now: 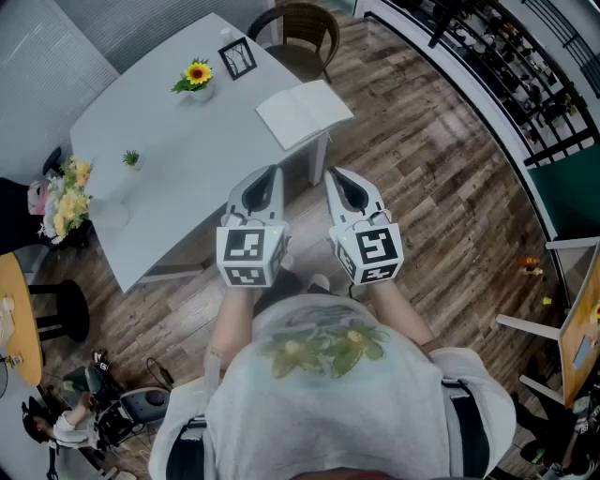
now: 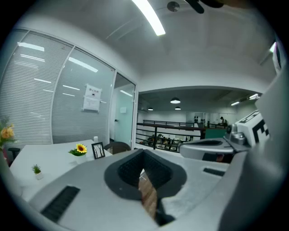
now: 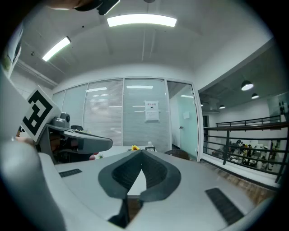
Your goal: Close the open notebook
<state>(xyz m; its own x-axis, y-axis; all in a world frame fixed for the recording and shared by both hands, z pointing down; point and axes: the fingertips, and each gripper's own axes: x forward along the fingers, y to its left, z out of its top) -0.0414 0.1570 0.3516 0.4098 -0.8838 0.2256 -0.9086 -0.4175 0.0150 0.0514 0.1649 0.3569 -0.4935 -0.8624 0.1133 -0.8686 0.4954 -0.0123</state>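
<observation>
The open notebook (image 1: 305,112) lies flat with its white pages up at the right edge of the white table (image 1: 169,159). Both grippers hover side by side over the wooden floor, short of the table and apart from the notebook. In the head view my left gripper (image 1: 272,174) points toward the table's near edge and my right gripper (image 1: 335,176) points just right of it. Each is shut with nothing between its jaws. The left gripper (image 2: 143,151) and the right gripper (image 3: 142,152) show their jaw tips meeting in their own views.
On the table stand a sunflower pot (image 1: 197,75), a small picture frame (image 1: 237,58) and a tiny green plant (image 1: 131,159). A wicker chair (image 1: 300,28) sits behind the table. A flower bouquet (image 1: 66,197) is at left, a black railing (image 1: 506,75) at right.
</observation>
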